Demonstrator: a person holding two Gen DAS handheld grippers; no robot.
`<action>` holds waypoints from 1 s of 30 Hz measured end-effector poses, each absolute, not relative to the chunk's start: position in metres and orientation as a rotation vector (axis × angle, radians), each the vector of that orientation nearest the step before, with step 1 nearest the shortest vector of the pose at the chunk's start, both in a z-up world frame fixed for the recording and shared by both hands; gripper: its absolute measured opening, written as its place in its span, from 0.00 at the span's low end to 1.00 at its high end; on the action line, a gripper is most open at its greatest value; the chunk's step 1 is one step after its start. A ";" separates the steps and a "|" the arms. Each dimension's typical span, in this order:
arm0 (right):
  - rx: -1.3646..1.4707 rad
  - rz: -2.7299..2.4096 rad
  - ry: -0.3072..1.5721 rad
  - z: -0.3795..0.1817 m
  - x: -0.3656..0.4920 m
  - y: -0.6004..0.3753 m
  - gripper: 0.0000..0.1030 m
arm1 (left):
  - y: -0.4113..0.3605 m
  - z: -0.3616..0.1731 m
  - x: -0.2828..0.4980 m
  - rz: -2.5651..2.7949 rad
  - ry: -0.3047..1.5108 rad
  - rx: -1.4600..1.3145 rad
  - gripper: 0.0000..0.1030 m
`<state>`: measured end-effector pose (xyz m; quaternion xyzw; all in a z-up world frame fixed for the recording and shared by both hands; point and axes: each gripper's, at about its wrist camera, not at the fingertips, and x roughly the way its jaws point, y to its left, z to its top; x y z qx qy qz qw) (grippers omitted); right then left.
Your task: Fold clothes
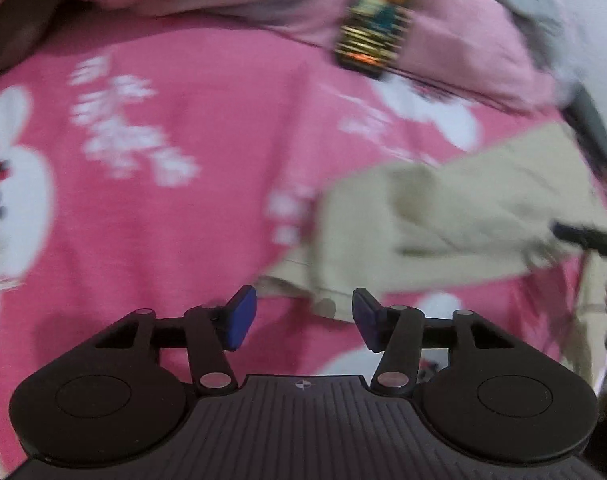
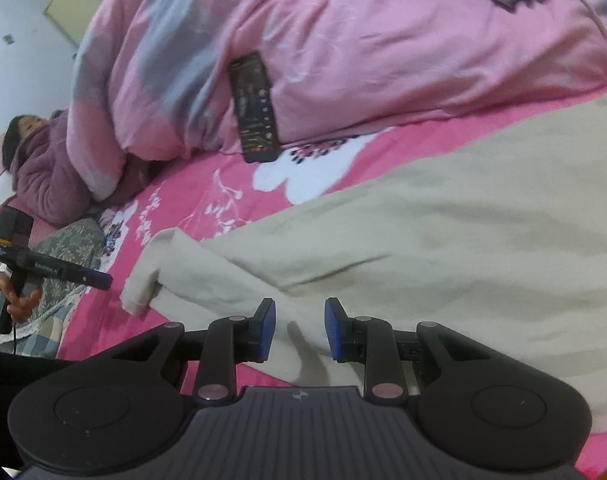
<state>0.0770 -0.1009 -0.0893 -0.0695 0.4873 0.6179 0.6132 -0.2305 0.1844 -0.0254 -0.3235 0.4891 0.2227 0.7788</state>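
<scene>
Pink bedding with white flower prints covers the bed (image 2: 175,216) across both views. In the right wrist view a beige garment (image 2: 443,216) lies spread over the lower right and centre of the frame, with one sleeve (image 2: 207,268) reaching toward the lower left and ending in a folded cuff. The right tool (image 2: 299,330) sits at the lower centre with its blue pads (image 2: 266,330) spread apart; a fold of the sleeve lies between them, though the pads do not press it. A pink and grey quilt (image 2: 343,48) is heaped across the top of the frame, and a dark phone (image 2: 255,108) leans against it at upper centre, its lower end on the bedding. At the left edge a person in a purple padded jacket (image 2: 43,176) lies beside the quilt. Below that, a hand (image 2: 11,296) grips the left tool (image 2: 103,280) at the far left, near the cuff but apart from it.

The left wrist view is blurred. Its tool (image 1: 304,316) sits at the lower centre with blue pads (image 1: 241,316) spread wide and nothing between them. The beige garment (image 1: 463,208) fills the right middle of the frame, its edge just beyond the fingertips. The phone (image 1: 373,20) shows at the top, right of centre, against the quilt (image 1: 443,48).
</scene>
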 end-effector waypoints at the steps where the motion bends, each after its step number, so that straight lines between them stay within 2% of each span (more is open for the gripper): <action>1: -0.164 1.433 1.116 -0.088 0.075 -0.100 0.28 | 0.175 -0.029 -0.224 0.460 1.064 -0.670 0.52; 7: -0.182 1.466 1.084 -0.081 0.065 -0.096 0.28 | 0.150 -0.042 -0.197 0.519 1.116 -0.465 0.50; 9: -0.189 1.463 1.086 -0.081 0.064 -0.097 0.28 | 0.144 -0.040 -0.195 0.492 1.108 -0.461 0.37; 11: -0.191 1.455 1.090 -0.082 0.064 -0.098 0.28 | 0.140 -0.036 -0.195 0.445 1.106 -0.451 0.20; 13: -0.185 1.451 1.094 -0.082 0.064 -0.099 0.28 | 0.135 -0.033 -0.195 0.404 1.106 -0.438 0.08; 20: -0.182 1.450 1.094 -0.081 0.063 -0.099 0.28 | 0.154 -0.010 -0.206 0.450 0.974 -0.507 0.04; 26: -0.182 1.445 1.091 -0.079 0.061 -0.101 0.28 | 0.216 0.015 -0.208 0.631 0.841 -0.509 0.03; 30: -0.187 1.442 1.095 -0.080 0.060 -0.100 0.28 | 0.250 0.004 -0.207 0.720 0.812 -0.530 0.04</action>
